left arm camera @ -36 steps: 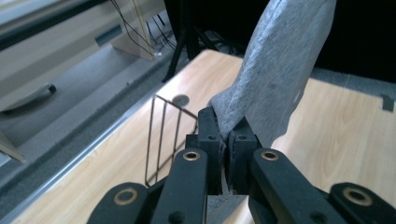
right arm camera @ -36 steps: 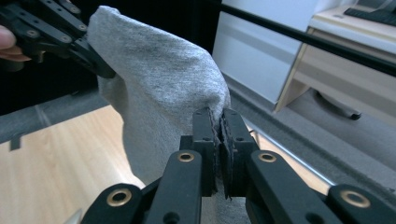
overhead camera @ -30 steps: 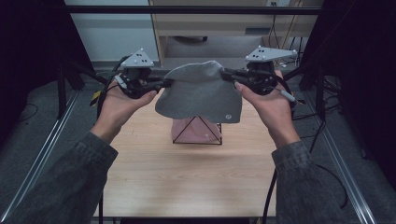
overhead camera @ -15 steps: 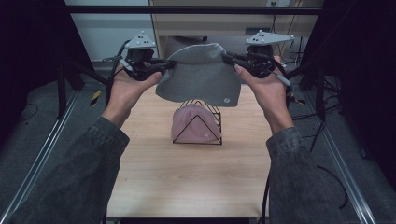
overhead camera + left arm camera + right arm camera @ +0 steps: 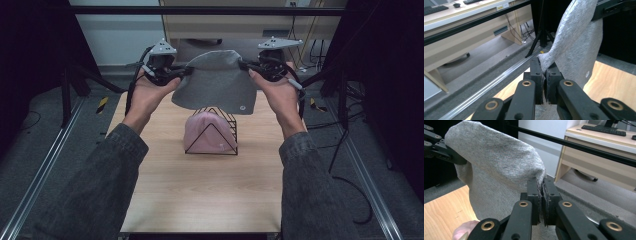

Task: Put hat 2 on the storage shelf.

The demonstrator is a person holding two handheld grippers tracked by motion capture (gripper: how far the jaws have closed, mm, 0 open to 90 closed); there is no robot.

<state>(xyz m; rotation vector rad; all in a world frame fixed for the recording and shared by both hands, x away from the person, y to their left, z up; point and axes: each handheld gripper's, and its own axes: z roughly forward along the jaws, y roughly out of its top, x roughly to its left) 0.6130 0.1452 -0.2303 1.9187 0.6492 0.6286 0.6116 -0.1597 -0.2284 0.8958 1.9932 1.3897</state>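
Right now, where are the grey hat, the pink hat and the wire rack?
grey hat [image 5: 216, 87], high view, middle of its cloth.
pink hat [image 5: 204, 135], high view, its front.
wire rack [image 5: 235, 131], high view, right side wire.

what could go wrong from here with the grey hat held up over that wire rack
1. Each tongs pinches only a thin edge of the grey knit hat: the left tongs and right tongs grip little fabric, so one side may slip free.
2. The hat's lower edge hangs just above the black wire rack, and could snag on its wires.
3. The pink hat already fills the front slot, so the grey one could knock it.
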